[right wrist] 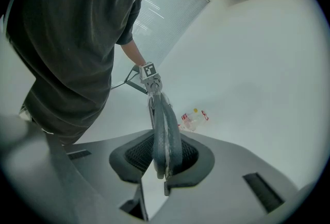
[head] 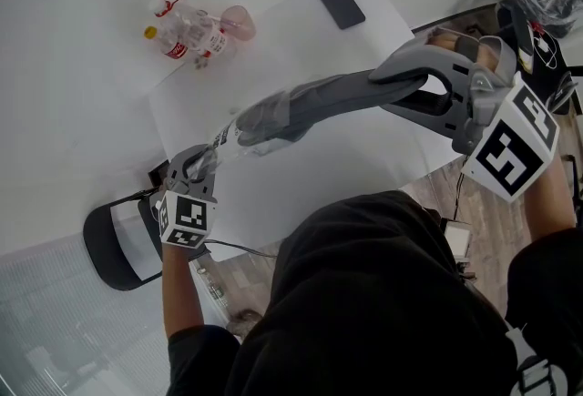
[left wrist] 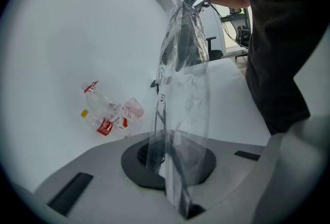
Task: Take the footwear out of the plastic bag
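Two grippers hold one long load stretched between them above the white surface (head: 73, 66). The left gripper (left wrist: 172, 164) has its jaws fully closed on the thin end of one clear plastic bag (left wrist: 188, 89). The right gripper (right wrist: 164, 161) has its jaws clamped on the far end of the grey footwear (head: 319, 103). The right gripper view shows two grey pieces pressed flat together, so it counts as one pair. The footwear lies mostly inside the bag, filling the half nearer the right gripper. Whether film still covers the gripped end cannot be made out. Two clear bottles (head: 187, 37) with red labels lie in a heap with one pinkish cup (head: 239, 21); their outlines overlap and are hard to separate. One dark flat slab (head: 339, 3) lies well apart from them. One black chair (head: 114, 244) sits at the lower left, and the person's dark torso blocks much of the near foreground.
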Tool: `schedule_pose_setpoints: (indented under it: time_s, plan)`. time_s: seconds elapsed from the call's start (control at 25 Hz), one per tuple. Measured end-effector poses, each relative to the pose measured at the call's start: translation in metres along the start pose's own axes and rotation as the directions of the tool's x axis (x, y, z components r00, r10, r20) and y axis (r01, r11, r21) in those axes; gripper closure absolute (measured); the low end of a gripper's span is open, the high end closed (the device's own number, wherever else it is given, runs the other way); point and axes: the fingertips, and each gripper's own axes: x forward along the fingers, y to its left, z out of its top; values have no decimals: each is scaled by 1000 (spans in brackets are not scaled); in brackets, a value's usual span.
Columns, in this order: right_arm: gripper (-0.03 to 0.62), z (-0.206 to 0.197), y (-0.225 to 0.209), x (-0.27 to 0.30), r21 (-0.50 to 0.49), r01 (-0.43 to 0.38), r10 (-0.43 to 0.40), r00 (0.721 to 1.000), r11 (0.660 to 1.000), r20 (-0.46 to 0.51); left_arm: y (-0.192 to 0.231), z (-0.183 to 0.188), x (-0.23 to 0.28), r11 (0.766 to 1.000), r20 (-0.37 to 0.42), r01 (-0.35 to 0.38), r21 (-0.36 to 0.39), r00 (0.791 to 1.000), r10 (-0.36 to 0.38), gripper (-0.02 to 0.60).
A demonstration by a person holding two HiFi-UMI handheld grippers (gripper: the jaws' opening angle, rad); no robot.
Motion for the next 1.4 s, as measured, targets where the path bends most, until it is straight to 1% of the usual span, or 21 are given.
schedule_pose_setpoints:
  time_s: [0.44,0.6,0.92,1.08,1.2,1.32,1.4]
  plan:
    - [516,1,0,-7,-8,7,-7,1000,1000,-2,-1,-3,-4,1000,-10,-9,-3,1000,9,558]
    - [516,2,-4,-10,-13,12,-12,1000,1000,5,1,-6,-6,1000,-12,-12,-14,1000,12,558]
    - [516,-2,-6,-15,-12,29,-29,999,1000,-17,1,-16,-4,998,-10,-12,-57,1000,11,558]
    - [516,-3,-7,-19,2,46,-46,999,999,4,4,-19,-2,994,9,-13,-109,1000,14,558]
    - [516,-7,-14,-22,14,65,-65,998,998,9,9,-25,-2,987,6,-14,-158,1000,15,558]
    - [516,-12,-22,-27,39,99,-100,995,994,17,15,-32,-2,974,6,-27,-224,1000,29,558]
    - [516,-15,-29,-31,64,136,-137,990,989,24,21,-36,-3,959,10,-43,-278,999,48,558]
